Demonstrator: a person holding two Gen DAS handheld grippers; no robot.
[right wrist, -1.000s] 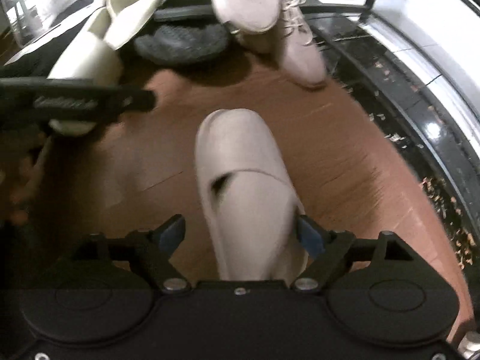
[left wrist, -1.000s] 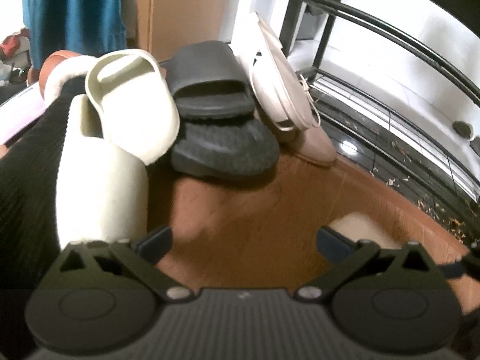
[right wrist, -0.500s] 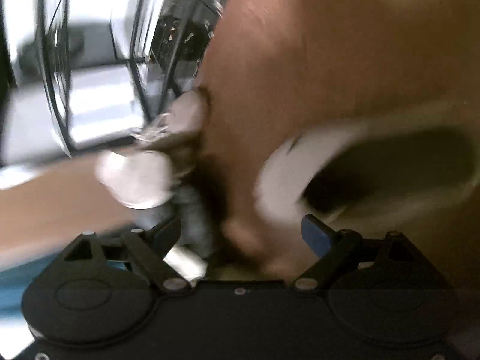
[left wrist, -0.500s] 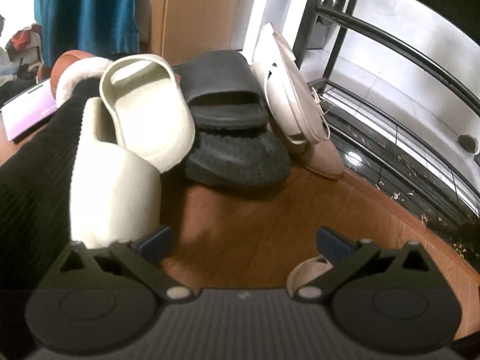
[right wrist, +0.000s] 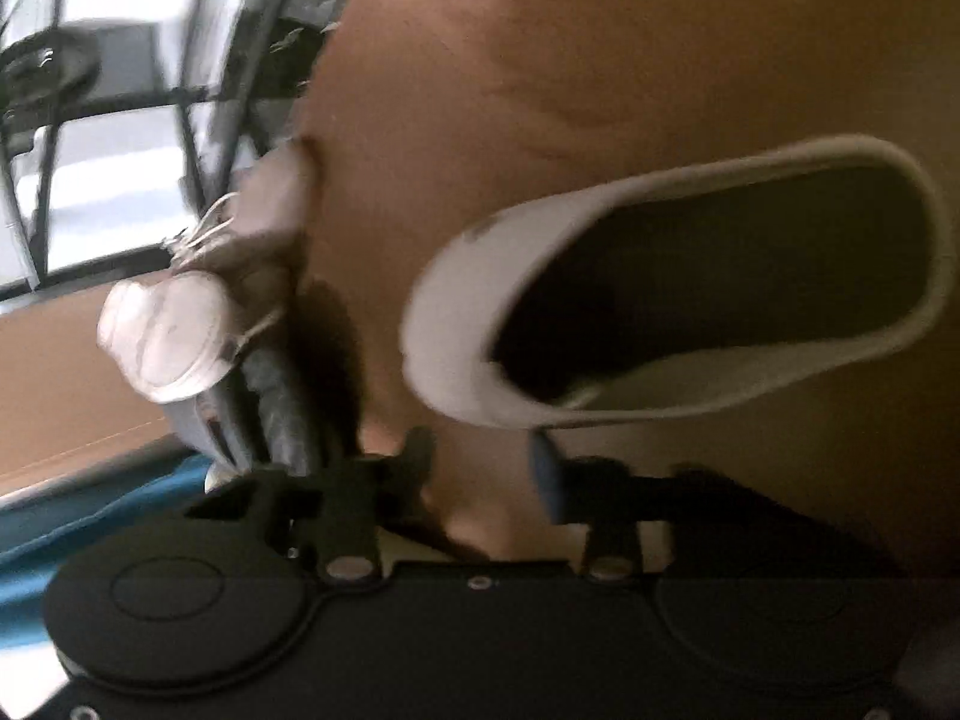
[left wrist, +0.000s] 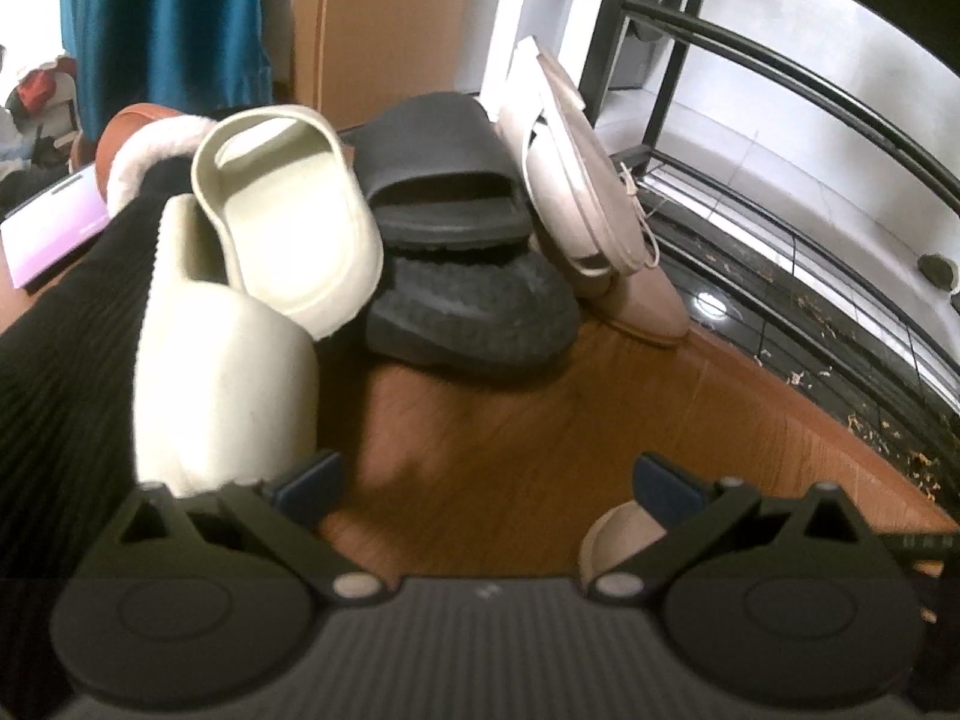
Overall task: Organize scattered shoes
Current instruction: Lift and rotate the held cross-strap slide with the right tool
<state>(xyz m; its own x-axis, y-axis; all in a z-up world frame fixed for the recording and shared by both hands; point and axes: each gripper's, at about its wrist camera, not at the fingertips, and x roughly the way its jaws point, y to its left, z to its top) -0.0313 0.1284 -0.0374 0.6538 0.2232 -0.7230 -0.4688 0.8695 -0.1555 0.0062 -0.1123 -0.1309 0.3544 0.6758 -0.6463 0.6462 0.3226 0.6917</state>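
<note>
Your left gripper (left wrist: 486,483) hovers with fingers wide over the wooden floor (left wrist: 540,420), before the piled slides. Your right gripper (right wrist: 480,474) has fingers narrowed, pinching the white slipper (right wrist: 678,288) by its rim.

A blue curtain (left wrist: 162,24) is hanging at the upper left, with a brown cardboard panel (left wrist: 390,18) standing just beside it and a white paper bag (left wrist: 540,18) leaning to the right of that panel. A black metal railing (left wrist: 780,78) is running along the right side above a dark tiled strip (left wrist: 798,300) bordering the wooden floor (left wrist: 540,420). A pink-and-white booklet (left wrist: 51,228) is lying at the far left.
</note>
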